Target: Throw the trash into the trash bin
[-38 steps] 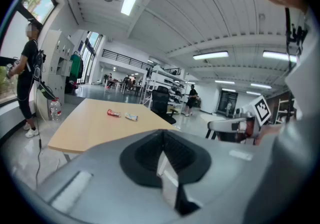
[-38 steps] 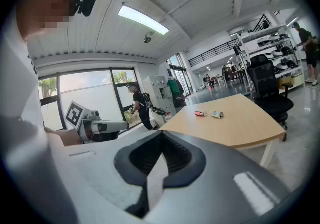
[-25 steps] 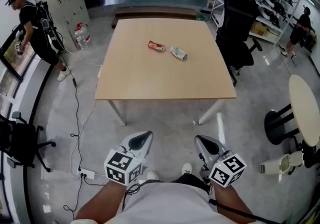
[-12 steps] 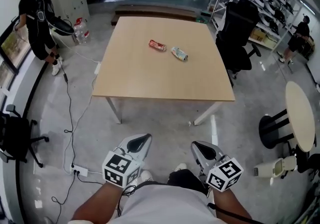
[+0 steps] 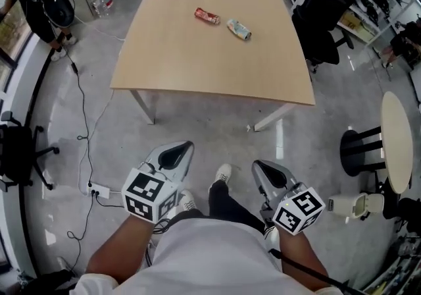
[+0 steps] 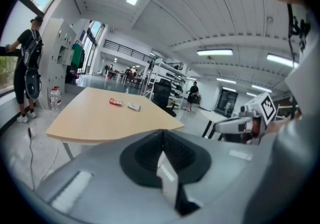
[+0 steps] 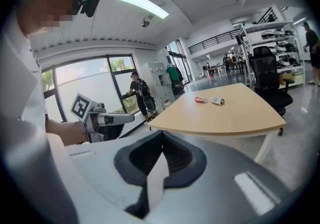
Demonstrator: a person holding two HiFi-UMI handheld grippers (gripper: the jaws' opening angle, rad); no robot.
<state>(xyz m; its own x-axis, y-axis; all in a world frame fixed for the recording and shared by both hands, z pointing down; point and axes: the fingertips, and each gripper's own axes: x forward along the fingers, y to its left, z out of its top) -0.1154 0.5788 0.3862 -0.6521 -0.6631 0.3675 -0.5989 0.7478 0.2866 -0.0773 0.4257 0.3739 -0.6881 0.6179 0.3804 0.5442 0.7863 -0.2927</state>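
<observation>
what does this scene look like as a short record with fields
table: tan table, ahead of the person
trash: red wrapper and crushed can on the table's far part, close together but apart
grippers: left gripper and right gripper both shut and empty, low over the floor, short of the table
bin: possibly the white container on the floor at right
task state: trash not yet picked up
</observation>
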